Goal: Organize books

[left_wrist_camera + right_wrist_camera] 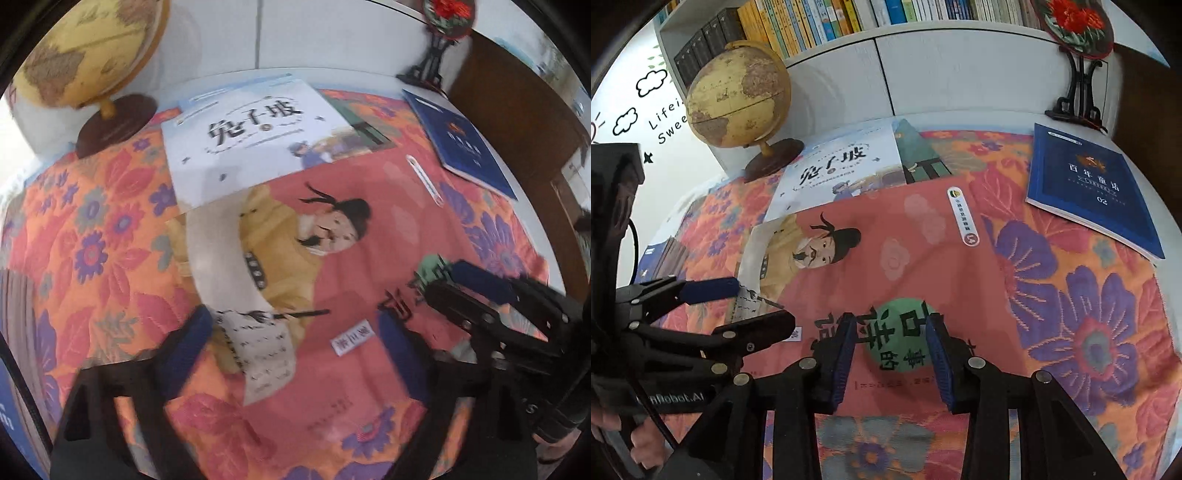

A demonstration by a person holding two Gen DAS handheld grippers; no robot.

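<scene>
Fingers of both grippers — left (295,343), right (892,363) — spread above the pink book (905,251).

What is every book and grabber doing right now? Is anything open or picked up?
Pink book: closed, flat on the cloth, lying partly over the white book.
White book: closed, flat, partly covered.
Blue book: closed, flat, off by itself.
Globe: standing upright.
Left gripper: wide open, holding nothing.
Right gripper: open, holding nothing, above the pink book.
</scene>
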